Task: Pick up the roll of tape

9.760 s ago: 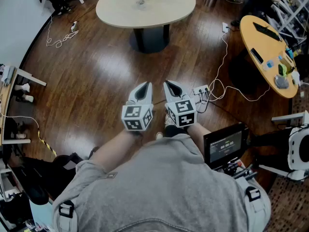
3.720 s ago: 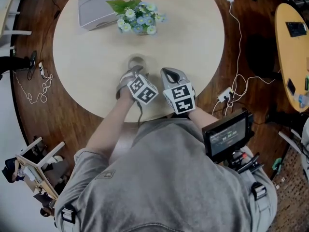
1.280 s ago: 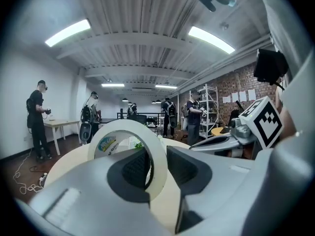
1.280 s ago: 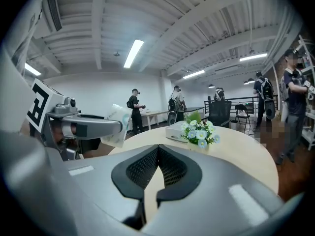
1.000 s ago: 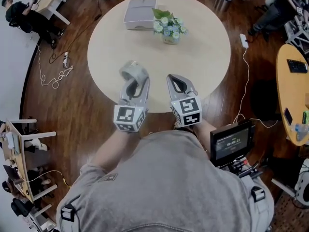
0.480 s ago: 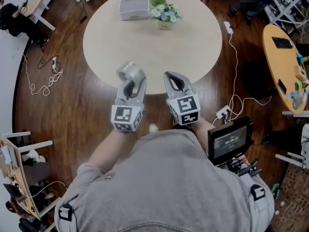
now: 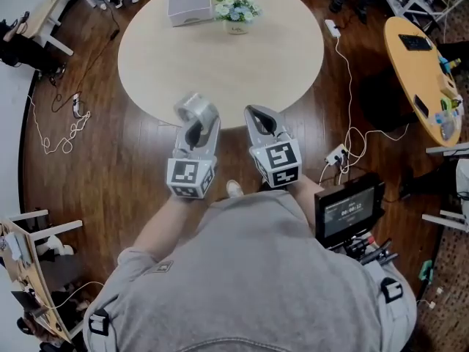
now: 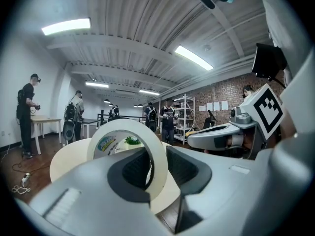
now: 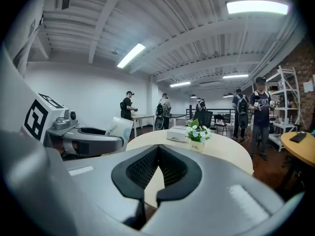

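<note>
Head view looks steeply down on a person in a grey shirt holding both tools out in front, side by side over the wooden floor (image 7: 110, 167), just short of a round beige tabletop (image 7: 220, 64). The left tongs (image 7: 195, 127) are clamped on the roll of tape (image 7: 198, 110), which stands on edge between the pads. In the left gripper view one jaw reaches inside the pale ring and the other presses its outer face, so the band is pinched through its wall. The roll hangs in the air at the near rim of the tabletop, apparently clear of it, though from above that is hard to judge. The right tongs (image 7: 261, 117) sit just beside the left ones. Their tips meet with nothing between them.

Far across the tabletop stand a small pot of flowers (image 7: 234, 9) and, right next to it, a flat grey box (image 7: 187, 1). A small monitor (image 7: 346, 213) sits at the person's right side. White cables (image 7: 352, 134) trail over the floor nearby.
</note>
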A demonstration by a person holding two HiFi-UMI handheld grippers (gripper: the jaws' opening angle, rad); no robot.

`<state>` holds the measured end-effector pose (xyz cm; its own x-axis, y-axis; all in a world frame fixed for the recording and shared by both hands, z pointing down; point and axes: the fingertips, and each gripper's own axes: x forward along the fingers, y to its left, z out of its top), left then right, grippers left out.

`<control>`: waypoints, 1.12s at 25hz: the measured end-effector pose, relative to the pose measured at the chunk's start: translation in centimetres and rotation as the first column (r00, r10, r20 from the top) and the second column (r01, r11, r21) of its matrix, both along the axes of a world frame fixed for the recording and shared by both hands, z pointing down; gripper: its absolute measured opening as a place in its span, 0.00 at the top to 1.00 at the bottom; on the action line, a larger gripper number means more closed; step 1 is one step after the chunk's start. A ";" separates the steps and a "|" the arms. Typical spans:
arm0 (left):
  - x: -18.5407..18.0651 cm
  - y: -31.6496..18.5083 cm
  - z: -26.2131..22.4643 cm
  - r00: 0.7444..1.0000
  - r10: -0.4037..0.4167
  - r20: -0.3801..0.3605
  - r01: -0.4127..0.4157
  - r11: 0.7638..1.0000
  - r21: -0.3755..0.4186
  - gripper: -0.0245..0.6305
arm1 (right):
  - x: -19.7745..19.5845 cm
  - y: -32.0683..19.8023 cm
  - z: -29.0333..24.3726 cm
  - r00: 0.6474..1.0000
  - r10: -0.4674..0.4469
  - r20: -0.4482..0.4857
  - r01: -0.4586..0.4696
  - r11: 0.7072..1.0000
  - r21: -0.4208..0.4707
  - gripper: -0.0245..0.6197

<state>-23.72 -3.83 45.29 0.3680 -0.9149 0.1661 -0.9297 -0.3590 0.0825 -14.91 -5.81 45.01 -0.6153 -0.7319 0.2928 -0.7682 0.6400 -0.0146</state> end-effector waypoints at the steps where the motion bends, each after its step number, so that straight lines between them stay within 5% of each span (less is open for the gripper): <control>1: 0.3 0.1 -0.1 1.000 0.000 0.001 0.000 1.000 0.000 0.81 | 0.3 0.1 -0.1 1.000 0.001 0.003 -0.001 1.000 0.001 0.94; 28: 5.2 -0.3 -0.3 0.999 0.023 0.036 -0.023 1.000 -0.015 0.81 | 5.1 -1.2 0.0 0.999 0.032 0.031 -0.031 0.999 -0.027 0.95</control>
<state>-18.47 -4.09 45.02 0.3824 -0.9037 0.1926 -0.9237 -0.3792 0.0547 -9.85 -6.99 45.01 -0.6016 -0.7430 0.2933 -0.7867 0.6147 -0.0564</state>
